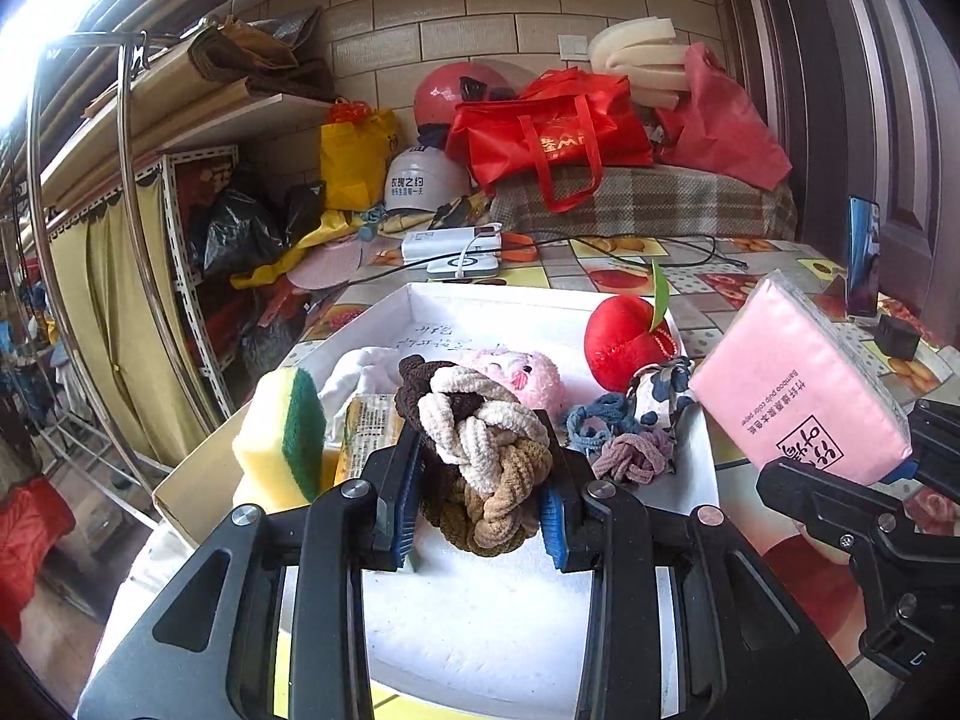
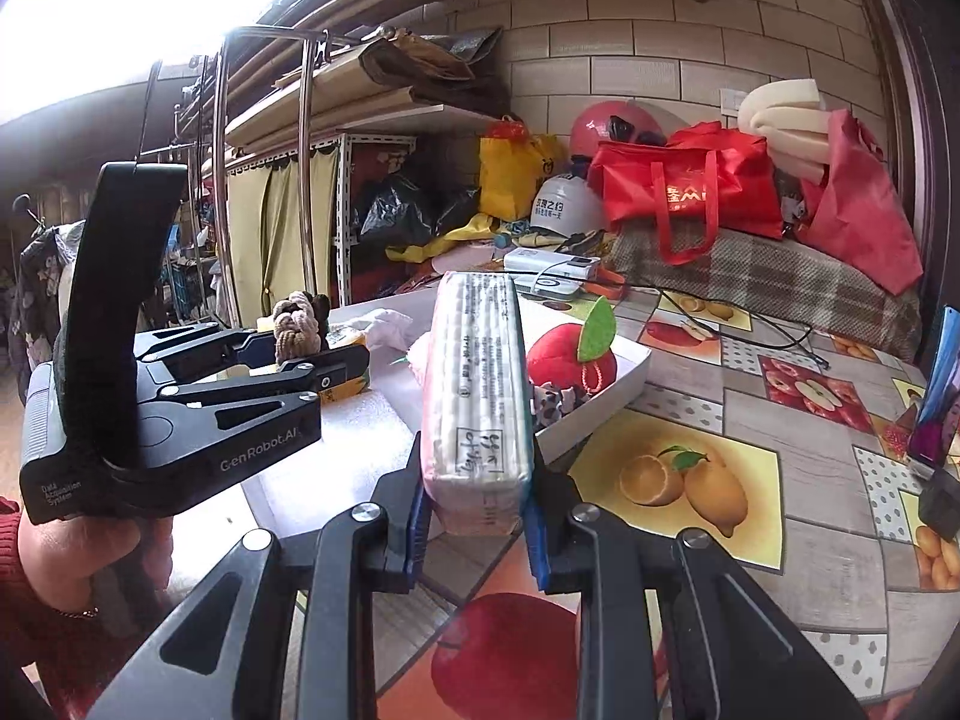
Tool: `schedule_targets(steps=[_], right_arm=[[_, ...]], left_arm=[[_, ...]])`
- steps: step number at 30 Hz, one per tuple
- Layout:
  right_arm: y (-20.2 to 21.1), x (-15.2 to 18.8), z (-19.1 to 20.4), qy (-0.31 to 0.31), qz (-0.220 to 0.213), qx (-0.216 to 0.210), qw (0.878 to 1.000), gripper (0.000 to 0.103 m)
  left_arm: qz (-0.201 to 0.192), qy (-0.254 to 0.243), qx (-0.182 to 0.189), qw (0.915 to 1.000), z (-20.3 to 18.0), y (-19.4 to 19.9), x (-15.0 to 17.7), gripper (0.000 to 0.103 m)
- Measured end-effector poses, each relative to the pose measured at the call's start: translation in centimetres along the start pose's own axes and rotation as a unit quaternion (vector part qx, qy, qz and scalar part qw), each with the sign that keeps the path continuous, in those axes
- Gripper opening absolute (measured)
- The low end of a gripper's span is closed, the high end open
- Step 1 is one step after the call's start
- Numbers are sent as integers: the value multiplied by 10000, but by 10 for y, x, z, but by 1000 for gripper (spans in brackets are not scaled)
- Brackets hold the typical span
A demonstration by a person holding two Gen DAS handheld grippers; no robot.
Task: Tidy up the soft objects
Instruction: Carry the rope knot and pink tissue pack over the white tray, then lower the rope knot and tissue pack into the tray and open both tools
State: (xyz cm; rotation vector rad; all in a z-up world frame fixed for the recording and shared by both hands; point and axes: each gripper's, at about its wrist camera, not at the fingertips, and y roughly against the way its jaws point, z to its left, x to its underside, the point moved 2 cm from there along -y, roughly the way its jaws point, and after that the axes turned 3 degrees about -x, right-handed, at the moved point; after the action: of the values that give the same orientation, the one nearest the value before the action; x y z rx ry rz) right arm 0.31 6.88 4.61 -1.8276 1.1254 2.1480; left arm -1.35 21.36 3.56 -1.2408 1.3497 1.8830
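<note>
"GenRobot.AI" is printed on the left gripper (image 2: pixel 300 354), clamped on a braided brown-beige chenille knot (image 1: pixel 480 456); a soft pink tissue pack (image 2: pixel 477 414) marked "bamboo pulp color paper" is pinched by the right gripper (image 2: pixel 477 531).

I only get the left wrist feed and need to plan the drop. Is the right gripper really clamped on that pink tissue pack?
Observer: Yes. In the right wrist view, the right gripper has both blue pads pressed against the near end of the pink tissue pack.
Operator: Where is the pack relative to the tray?
Observer: Its far end appears to reach over the white tray, beside the plush apple. The gripped end is over the tablecloth.
Operator: And my gripper, seen from outside?
Observer: The left gripper is shut on the knitted knot, which pokes up above its fingers.
</note>
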Motion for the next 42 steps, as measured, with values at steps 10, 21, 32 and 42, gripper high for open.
schedule_targets(steps=[10,21,32,42], right_arm=[[-54,-17,3,-352,415,-37,9985,25],[-79,-25,15,-10,583,91,9983,26],[-71,-26,-13,-719,400,229,9963,95],[-61,-30,-1,-438,83,423,9981,103]], left_arm=[[327,396,-192,9985,27,-32,-8,33],[649,516,-282,9962,33,-46,-6,34],[471,1219,-754,9886,63,-37,-2,103],[231,1169,-1039,9874,61,-27,-2,103]])
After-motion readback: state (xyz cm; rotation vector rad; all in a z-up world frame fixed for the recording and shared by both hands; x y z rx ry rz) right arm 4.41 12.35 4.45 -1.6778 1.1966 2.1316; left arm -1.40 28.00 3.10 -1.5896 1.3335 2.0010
